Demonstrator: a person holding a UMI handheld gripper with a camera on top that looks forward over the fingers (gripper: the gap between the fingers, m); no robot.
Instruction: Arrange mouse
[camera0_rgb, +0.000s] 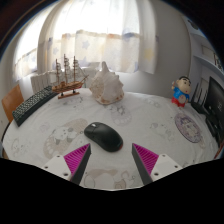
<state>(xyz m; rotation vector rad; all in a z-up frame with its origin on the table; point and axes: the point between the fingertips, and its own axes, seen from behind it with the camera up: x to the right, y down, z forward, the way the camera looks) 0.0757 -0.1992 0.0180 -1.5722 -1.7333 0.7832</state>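
We hold the gripper (111, 160) low over a round table (150, 112) covered in a pale patterned cloth, with its two fingers spread well apart and nothing between the pink pads (77, 157). The mouse (102, 135), black and rounded, lies on the cloth just ahead of the fingers, a little nearer the left one, with its long axis turned at a slant to our line of approach. It is not touched by either finger. Beyond it, toward the window, we see a pale shell (107, 87) standing near the table's middle, a model ship (67, 78) to its left, and a dark keyboard (33, 104) lying along the left rim; a small figurine (181, 92) stands at the right rim, with a flat oval thing (187, 125) nearer us that we cannot identify. We judge that we are in the approach step: the mouse has not yet been taken, and the arranging itself is still ahead. The next move, as we see it, calls for easing forward and slightly left so the mouse sits between the pads, and perhaps turning the wrist so the fingers meet its two long sides rather than its ends. The body looks smooth and domed, so we would close low on its flanks to keep it from slipping out upward. Where it should end up the scene does not say, though beside the keyboard seems likely.
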